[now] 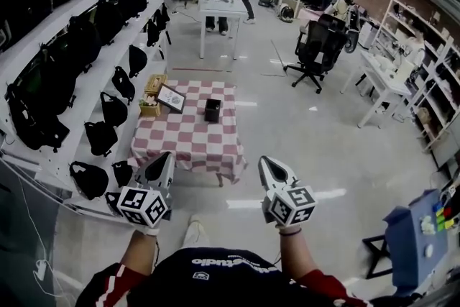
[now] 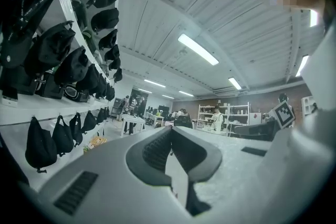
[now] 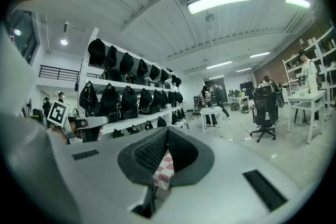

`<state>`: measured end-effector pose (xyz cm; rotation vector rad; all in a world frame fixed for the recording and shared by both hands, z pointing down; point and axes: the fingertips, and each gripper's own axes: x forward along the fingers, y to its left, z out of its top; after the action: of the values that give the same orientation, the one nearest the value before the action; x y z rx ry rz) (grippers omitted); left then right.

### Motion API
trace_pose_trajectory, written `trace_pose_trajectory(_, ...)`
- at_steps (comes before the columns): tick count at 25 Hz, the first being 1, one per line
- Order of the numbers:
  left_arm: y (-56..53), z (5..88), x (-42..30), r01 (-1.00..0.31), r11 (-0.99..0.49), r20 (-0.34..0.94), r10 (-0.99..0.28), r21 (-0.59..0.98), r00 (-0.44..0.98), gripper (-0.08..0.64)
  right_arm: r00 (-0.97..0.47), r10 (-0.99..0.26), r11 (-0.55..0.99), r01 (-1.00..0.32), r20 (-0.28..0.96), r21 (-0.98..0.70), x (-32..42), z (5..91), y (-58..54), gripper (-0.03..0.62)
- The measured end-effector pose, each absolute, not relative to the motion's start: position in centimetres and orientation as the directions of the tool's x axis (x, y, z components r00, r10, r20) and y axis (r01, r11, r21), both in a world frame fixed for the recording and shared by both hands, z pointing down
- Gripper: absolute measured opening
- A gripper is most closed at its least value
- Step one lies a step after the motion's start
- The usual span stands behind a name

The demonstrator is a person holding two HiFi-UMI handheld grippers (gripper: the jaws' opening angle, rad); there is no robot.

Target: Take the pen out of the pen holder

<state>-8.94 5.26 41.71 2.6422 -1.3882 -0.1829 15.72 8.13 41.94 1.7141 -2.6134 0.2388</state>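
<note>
The head view looks steeply down past the left gripper (image 1: 165, 160) and right gripper (image 1: 267, 163) to the tabletop (image 1: 187, 147) well ahead. Each gripper view faces level into the room along its own jaws. Both show the bag shelves (image 2: 63, 60) and the far white table (image 2: 132, 122).

Open floor (image 1: 309, 154) lies along the near and right sides of the checkered table (image 1: 188, 147), and the table's near half is bare. The pen holder (image 1: 213, 110) stands alone toward the far edge, free on its right. A framed picture (image 1: 171, 98) and wooden boxes (image 1: 152, 95) crowd its left. The shelf of black bags (image 1: 113, 109) seems to hem the table's left side closely.
</note>
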Motion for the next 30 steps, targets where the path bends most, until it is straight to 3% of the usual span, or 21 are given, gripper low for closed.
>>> trace_pose_trajectory(30, -11.1, 42.9, -7.7, -0.797, -0.567, -0.001, -0.815, 0.206, 0.579, 0.006, -0.433, -0.889, 0.420, -0.901, 0.147, -0.112, 15.4, 42.5, -8.4, -0.002)
